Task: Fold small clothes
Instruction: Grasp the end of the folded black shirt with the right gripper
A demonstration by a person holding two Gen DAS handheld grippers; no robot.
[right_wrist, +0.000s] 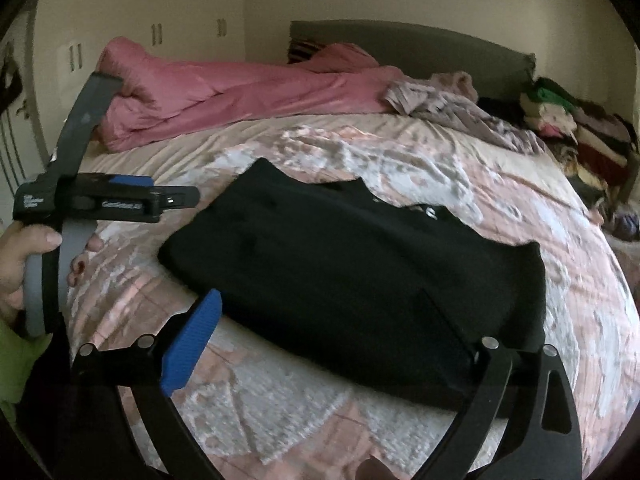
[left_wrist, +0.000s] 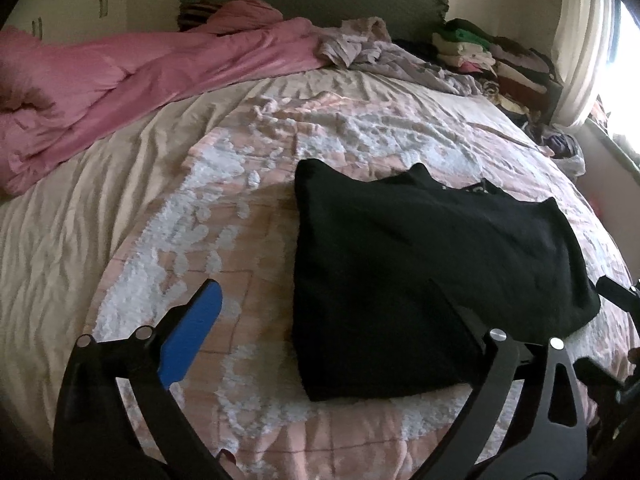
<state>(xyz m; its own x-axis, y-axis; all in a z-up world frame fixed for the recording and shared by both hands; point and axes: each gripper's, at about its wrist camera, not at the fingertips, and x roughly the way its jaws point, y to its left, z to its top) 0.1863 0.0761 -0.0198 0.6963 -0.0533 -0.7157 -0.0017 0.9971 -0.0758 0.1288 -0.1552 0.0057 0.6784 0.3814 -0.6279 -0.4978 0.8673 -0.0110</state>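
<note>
Both grippers, left gripper and right gripper, stood wide open, gripping nothing; folded black garment lay at twelve o'clock on bedspread.

White lettering on the left gripper's black body is too blurred to read.

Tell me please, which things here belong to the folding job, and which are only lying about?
Belongs to the job:
- black garment, lying folded on the bedspread
- left gripper, open
- right gripper, open

Only lying about:
- pink duvet
- crumpled lilac clothing
- stack of folded clothes
</note>
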